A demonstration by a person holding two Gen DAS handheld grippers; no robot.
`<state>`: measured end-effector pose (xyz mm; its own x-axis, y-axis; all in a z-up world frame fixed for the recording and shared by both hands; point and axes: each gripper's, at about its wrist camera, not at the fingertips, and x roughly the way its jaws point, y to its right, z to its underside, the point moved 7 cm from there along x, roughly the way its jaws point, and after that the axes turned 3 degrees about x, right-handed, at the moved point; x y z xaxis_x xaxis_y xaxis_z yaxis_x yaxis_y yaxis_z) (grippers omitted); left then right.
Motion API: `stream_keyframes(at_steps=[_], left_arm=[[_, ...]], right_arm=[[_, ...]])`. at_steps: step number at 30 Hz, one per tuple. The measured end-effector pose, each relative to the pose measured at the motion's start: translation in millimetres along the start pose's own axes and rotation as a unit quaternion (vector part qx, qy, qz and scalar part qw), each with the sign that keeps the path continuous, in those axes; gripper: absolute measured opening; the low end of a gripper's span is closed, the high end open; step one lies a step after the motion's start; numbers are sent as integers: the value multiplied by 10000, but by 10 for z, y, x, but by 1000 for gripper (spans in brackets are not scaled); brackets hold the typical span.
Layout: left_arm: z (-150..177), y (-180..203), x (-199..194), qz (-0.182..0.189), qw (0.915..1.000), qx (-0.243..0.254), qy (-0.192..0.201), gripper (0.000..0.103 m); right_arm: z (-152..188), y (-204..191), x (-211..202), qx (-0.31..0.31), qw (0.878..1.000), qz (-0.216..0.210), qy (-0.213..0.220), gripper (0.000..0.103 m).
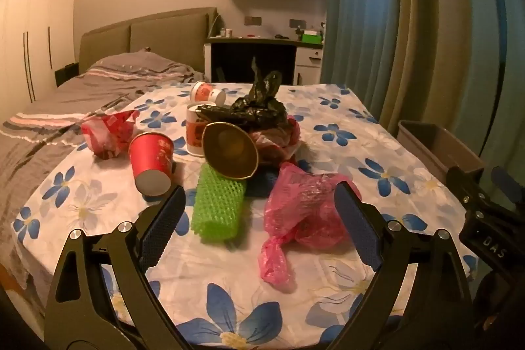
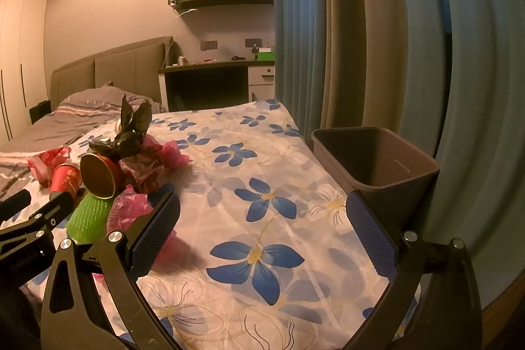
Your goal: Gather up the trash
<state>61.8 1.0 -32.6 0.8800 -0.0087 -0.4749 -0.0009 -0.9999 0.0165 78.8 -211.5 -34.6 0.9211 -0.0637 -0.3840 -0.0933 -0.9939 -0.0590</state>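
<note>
The trash lies in a loose heap on a table under a cloth (image 1: 328, 127) printed with blue flowers. Nearest the left gripper (image 1: 259, 218) are a roll of green foam netting (image 1: 218, 205) and a crumpled pink plastic bag (image 1: 302, 212), both lying on the cloth between and just ahead of its widely spread jaws, which hold nothing. Resting on the far end of the netting is a tipped paper cup (image 1: 229, 153) with its mouth toward the camera; to its left a red paper cup (image 1: 152, 161) lies on its side, and beyond that sits a crumpled red wrapper (image 1: 106, 133). Behind the cups a black plastic bag (image 1: 256, 107) tops the pile, with a white and red cup (image 1: 193, 133) upright beside it and another small cup (image 1: 206, 94) on its side farther back. The right gripper (image 2: 262, 232) hangs over bare cloth to the right of the heap, its jaws also spread wide and empty. A dark waste bin (image 2: 377, 159) stands just past the table's right edge, against the curtains (image 2: 361, 38).
</note>
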Motion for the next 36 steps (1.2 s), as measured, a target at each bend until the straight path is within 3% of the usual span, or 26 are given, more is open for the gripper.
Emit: stream_keyframes(at_steps=[36], left_arm=[[-25, 53, -50, -22, 9999, 89, 70, 91]], right_arm=[[-6, 13, -7, 8, 10000, -11, 22, 98]])
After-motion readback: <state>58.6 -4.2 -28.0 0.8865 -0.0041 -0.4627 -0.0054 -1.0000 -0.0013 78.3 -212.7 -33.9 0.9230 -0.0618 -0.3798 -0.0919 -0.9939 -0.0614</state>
